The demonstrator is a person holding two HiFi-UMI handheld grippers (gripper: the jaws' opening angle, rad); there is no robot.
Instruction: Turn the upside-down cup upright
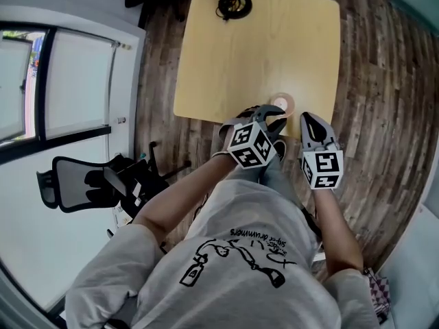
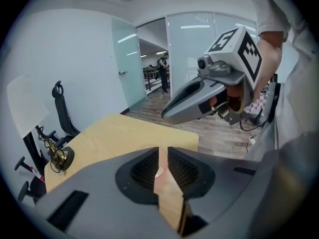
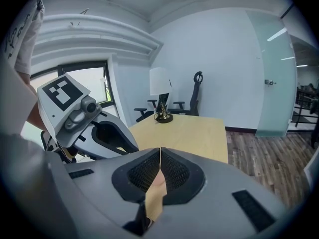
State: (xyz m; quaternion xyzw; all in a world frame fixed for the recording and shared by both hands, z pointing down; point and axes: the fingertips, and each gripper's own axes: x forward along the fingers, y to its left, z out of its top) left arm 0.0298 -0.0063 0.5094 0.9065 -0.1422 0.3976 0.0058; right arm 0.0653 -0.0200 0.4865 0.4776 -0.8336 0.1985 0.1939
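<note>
Both tongs point away from us and down over the near edge of the table (image 1: 226,60), side by side, each with its marker cube (image 1: 250,144) turned back toward our chest. The left tongs (image 2: 163,150) stand a narrow slit apart and press on nothing. Through that slit we see pale wood and a pinkish patch, too small for us to name with certainty. The right tongs (image 3: 160,151) are closed tip to tip, with nothing between them.

The cup (image 1: 282,103) stands upside down on the table, close to the near edge and right of the middle, its round peach base facing up. In the head view the tips of the left tongs overlap the cup's near left side, and we cannot tell whether they touch it. The right tongs sit just beside the cup, to its right and nearer to us, apart from it.

At the far edge of the table stands a lamp (image 1: 234,4) with a dark base, a tangle of cable and a white shade. A black office chair (image 1: 82,180) stands to our left by the window (image 1: 41,74), off the table on the wood-plank floor (image 1: 384,81). In the left gripper view a frosted glass door (image 2: 124,66) rises beyond the table, and a person (image 2: 162,73) stands far off in the next room.
</note>
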